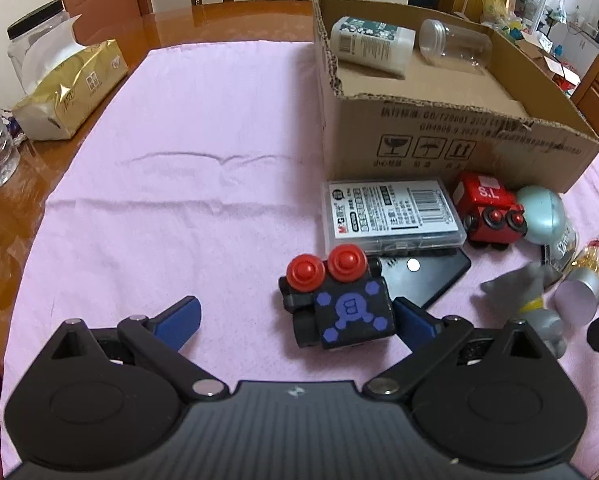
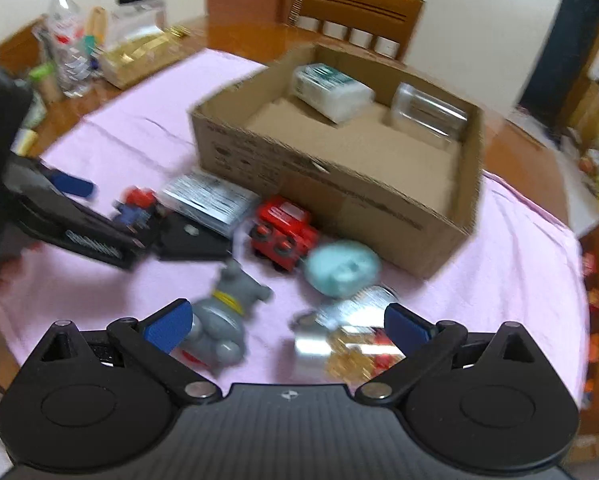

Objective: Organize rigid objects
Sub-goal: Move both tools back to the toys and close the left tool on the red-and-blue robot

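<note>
Left gripper [image 1: 297, 314]: fingers spread wide, empty.
Toy car [image 1: 339, 304]: on the cloth, between the fingers, hard against the right one, tipped wheels-up.
Right gripper [image 2: 287, 322]: spread, empty, blurred.
Box [image 1: 451, 136]: beyond the car, to the right.
Nearer hand: left.

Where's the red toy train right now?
In the left wrist view, the red toy train lies on the pink cloth before the cardboard box, between clear plastic case and teal egg.

Black tool [image 1: 295, 320] bodies w/ blue finger pads [image 1: 181, 316], silver pivot screws.
</note>
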### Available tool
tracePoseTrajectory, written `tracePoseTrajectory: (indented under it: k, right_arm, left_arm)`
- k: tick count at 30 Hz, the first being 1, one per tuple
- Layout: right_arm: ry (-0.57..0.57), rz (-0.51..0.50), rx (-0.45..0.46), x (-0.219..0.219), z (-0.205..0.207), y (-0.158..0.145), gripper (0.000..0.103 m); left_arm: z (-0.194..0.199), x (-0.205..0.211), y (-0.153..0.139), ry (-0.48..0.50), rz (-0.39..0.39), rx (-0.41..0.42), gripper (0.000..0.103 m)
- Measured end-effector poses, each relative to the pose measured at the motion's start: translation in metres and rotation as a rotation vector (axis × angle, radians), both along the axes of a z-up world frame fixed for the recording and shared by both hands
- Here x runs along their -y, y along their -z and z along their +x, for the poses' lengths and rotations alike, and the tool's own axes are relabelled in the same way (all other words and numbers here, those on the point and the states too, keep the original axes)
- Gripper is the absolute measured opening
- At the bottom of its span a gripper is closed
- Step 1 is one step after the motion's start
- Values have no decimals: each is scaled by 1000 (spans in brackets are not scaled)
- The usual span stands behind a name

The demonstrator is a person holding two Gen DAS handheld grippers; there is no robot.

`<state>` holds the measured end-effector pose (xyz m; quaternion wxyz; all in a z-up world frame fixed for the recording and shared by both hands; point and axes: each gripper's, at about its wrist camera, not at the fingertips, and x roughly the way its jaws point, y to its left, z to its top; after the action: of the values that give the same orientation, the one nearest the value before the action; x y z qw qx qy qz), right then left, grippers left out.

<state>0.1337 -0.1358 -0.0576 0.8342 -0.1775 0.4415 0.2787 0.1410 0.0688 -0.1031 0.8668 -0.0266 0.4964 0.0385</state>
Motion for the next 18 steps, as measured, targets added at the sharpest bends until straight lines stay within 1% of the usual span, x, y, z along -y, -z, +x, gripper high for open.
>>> tracePoseTrajectory:
  k: [2, 4, 6, 9, 13, 16, 18]
  right_arm:
    - [-69, 51, -27, -6, 5, 0, 103]
    - [-145, 75, -63, -15, 11, 3, 103]
    - [-222, 73, -93, -28, 18, 11, 103]
    - [-311, 43, -128, -46, 27, 22, 103]
    - [-375, 24, -172, -58, 32, 32, 103]
    - [-398, 28, -226, -61, 32, 36, 103]
    - [-397, 25, -259, -60, 28, 37, 103]
  left_arm:
    - [-2, -1, -2, 4, -8, 2, 100]
    - [-3, -2, -6, 12, -21, 7, 100]
    - [-5, -4, -11, 16, -16, 14, 100]
    - [-7, -9, -19, 26, -11, 31, 100]
    - [-11, -16, -25, 15, 13, 43, 100]
    - [-13, -20, -28, 10, -6, 48, 100]
    - [-13, -20, -28, 9, -3, 47, 100]
